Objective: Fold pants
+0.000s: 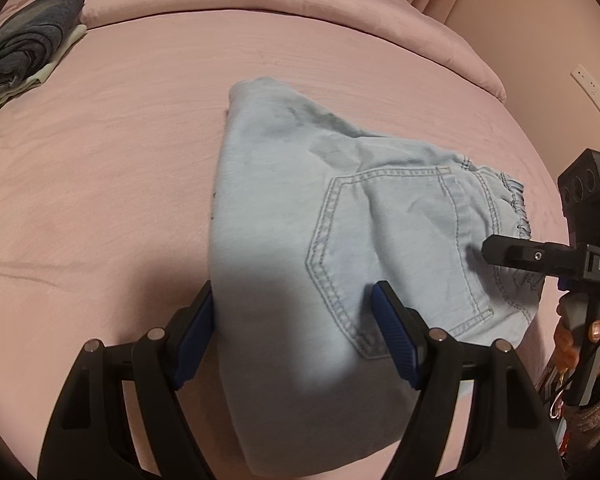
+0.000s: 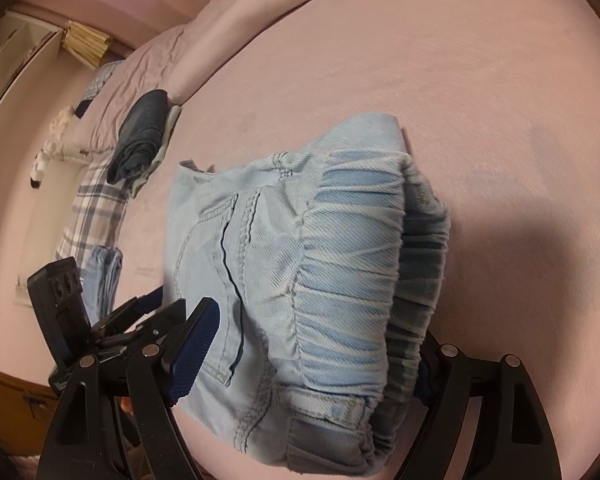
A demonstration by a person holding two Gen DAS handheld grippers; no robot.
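Note:
Light blue denim pants [image 1: 320, 248] lie folded into a compact bundle on the pink bed cover [image 1: 100, 200], back pocket up. My left gripper [image 1: 296, 312] is open, its blue-padded fingers [image 1: 396, 344] either side of the bundle's near fold. In the right wrist view the pants [image 2: 300, 264] fill the middle, elastic waistband nearest. My right gripper [image 2: 312, 332] is open and straddles the waistband; its right finger is hidden behind the cloth. The right gripper also shows in the left wrist view [image 1: 512, 254], at the waistband edge.
A folded dark grey garment on a pale one [image 1: 24, 56] lies at the bed's far left, also in the right wrist view [image 2: 144, 136]. A plaid sheet [image 2: 92, 208] and another light blue garment [image 2: 104, 276] lie at the bed's edge. Wall with power strip [image 1: 596, 92] right.

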